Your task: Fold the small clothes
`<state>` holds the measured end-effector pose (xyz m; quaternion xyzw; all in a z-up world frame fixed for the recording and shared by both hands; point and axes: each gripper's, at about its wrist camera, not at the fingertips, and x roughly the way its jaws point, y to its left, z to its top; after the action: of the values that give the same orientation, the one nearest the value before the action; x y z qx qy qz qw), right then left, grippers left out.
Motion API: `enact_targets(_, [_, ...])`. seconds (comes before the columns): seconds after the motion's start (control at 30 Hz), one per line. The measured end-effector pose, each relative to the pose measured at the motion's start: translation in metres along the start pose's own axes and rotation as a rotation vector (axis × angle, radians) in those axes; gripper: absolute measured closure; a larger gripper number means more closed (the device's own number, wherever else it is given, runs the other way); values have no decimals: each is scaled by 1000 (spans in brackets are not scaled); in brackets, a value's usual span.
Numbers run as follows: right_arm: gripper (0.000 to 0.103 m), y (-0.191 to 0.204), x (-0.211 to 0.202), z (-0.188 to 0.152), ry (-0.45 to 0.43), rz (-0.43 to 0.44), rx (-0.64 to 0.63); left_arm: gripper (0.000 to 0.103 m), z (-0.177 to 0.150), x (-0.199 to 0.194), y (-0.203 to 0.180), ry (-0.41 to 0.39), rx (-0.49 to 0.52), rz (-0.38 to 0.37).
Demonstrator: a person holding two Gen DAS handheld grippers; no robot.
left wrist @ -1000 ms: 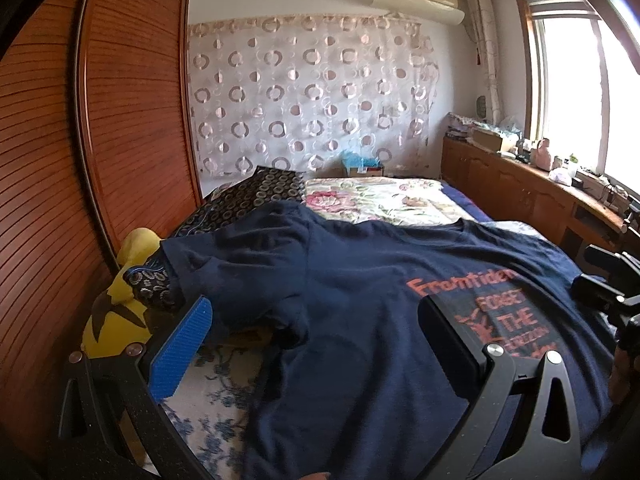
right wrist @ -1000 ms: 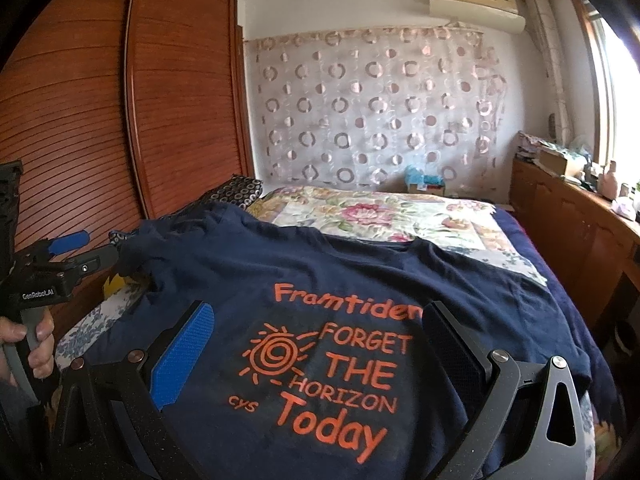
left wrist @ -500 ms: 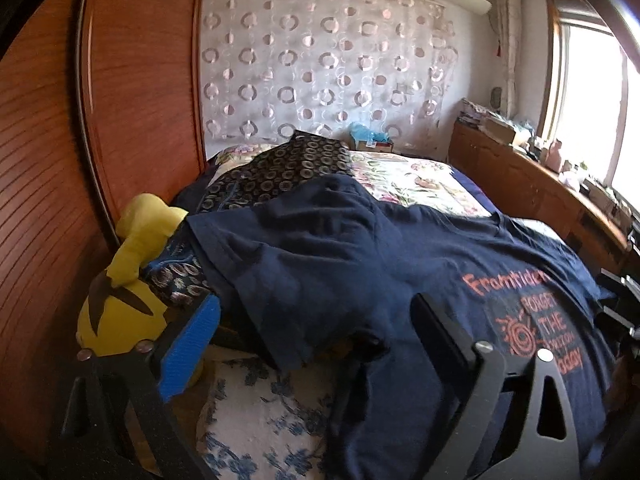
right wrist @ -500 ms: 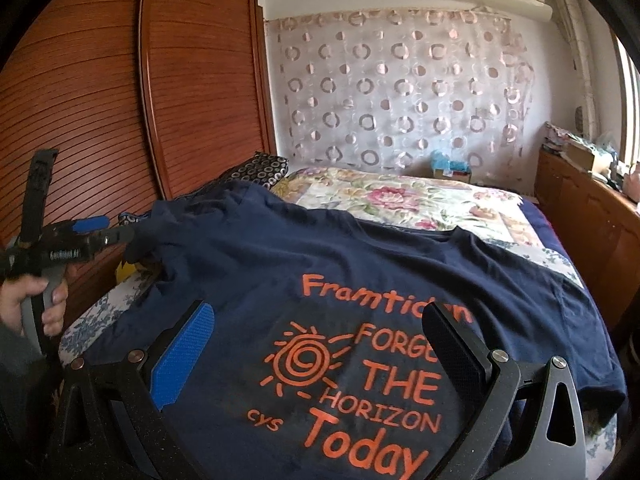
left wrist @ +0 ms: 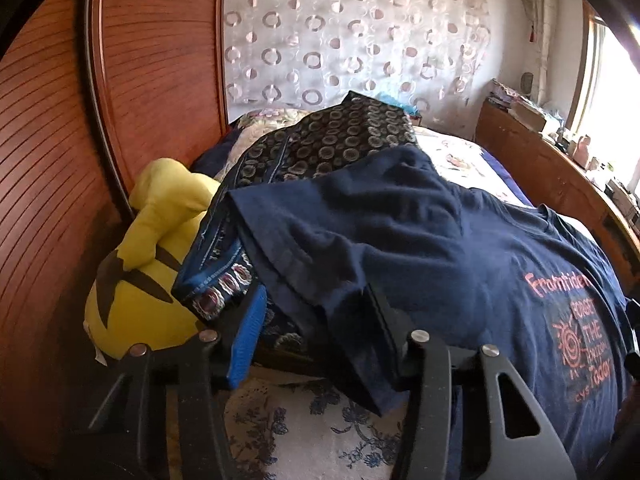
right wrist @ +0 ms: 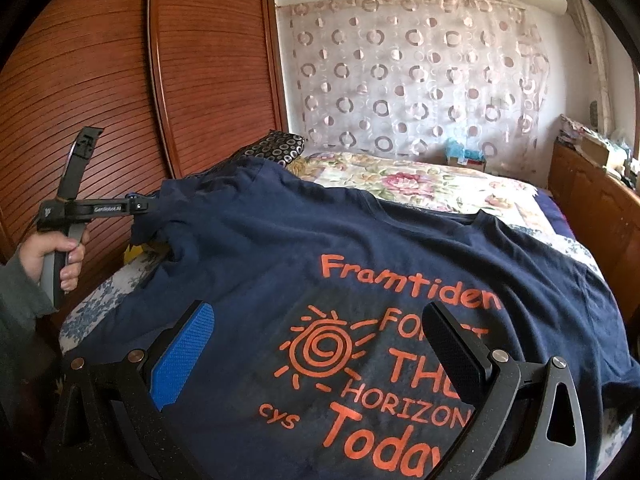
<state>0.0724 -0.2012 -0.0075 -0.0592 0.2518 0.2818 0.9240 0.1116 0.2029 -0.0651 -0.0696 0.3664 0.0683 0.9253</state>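
Observation:
A navy T-shirt [right wrist: 320, 240] with orange print lies spread face up on the bed; it also shows in the left wrist view [left wrist: 440, 248]. My left gripper [left wrist: 316, 312] is open with its jaws on either side of the shirt's left sleeve hem, the fingers narrower than before. From the right wrist view the left gripper [right wrist: 148, 206] reaches the sleeve at the bed's left edge. My right gripper [right wrist: 320, 344] is open and empty, hovering over the orange print near the shirt's lower part.
A yellow plush toy [left wrist: 148, 280] sits by the wooden wardrobe [left wrist: 60, 160] on the left. A dark patterned pillow [left wrist: 340, 140] lies behind the sleeve. A floral bedsheet [right wrist: 420, 184] covers the bed. A wooden cabinet [right wrist: 592, 200] runs along the right.
My left gripper moved left and forward to the shirt's left sleeve and its jaws narrowed around the hem. My right gripper drifted slightly closer over the print, still open.

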Motion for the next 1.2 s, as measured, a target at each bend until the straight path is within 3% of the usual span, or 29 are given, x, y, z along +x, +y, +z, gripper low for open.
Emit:
enact_targets(0.2, [0,3,-4,-3,1,1,1,54,-2,3,3,20,-18,-51])
enact_targets(0.33, [0,1,-5,-3,-1,2,7,70,-2,1,-3,29,2,-77])
enact_targets(0.47, [0,-2,-8,-3,-5,1,16,94,-1,-5,-9,22,23,-93])
enact_targets(0.77, [0,-9,-10,-3,-9,-7,39,96,30,-44,-39,-127,51,-142])
enact_targets(0.97, [0,-21,-17,-2,-19,-28,63,96,47,-44,-87,-137,134,-209])
enact_targets(1.2, [0,-30,-26,-8,-28,-60,94,96,44,-36,-143,-106,229,-278])
